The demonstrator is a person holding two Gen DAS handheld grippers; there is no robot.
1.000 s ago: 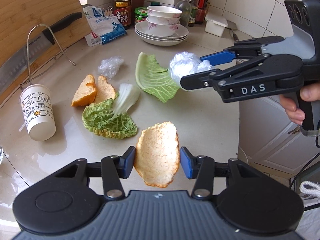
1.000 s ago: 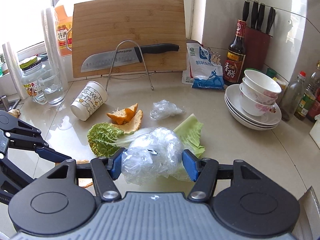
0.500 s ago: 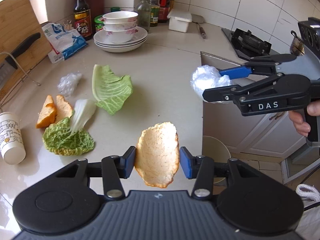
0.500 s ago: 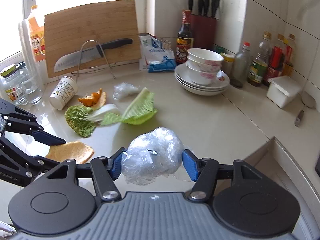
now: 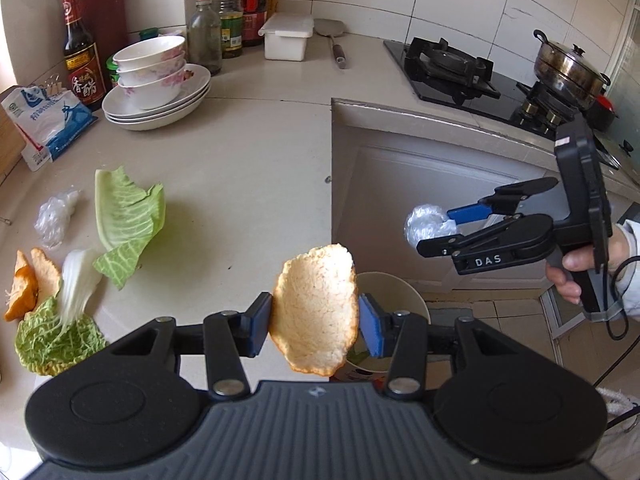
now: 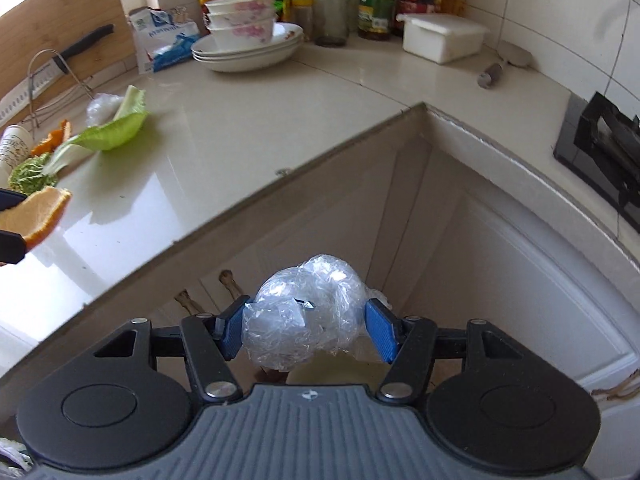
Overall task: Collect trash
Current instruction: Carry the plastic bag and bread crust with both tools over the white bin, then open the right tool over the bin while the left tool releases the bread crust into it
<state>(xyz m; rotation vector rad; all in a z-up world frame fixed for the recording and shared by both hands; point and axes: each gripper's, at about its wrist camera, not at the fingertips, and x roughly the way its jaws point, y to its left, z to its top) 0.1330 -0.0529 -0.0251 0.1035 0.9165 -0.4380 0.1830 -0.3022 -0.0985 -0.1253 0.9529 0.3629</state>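
Trash in transit: left gripper [image 5: 316, 320] clamps orange peel [image 5: 316, 308], right gripper [image 6: 306, 330] clamps plastic wad [image 6: 308, 316]; next, release over bin [image 5: 394, 292]

The left gripper [image 5: 316, 322] has a ribbed grey housing, two round black side discs, black linkage arms with silver screws and blue finger pads [image 5: 372, 326]. The right gripper [image 5: 434, 232] is the same build, marked "DAS" in white, with a black cable; the bare-skinned right hand [image 5: 570, 276] shows a pale sleeve cuff.
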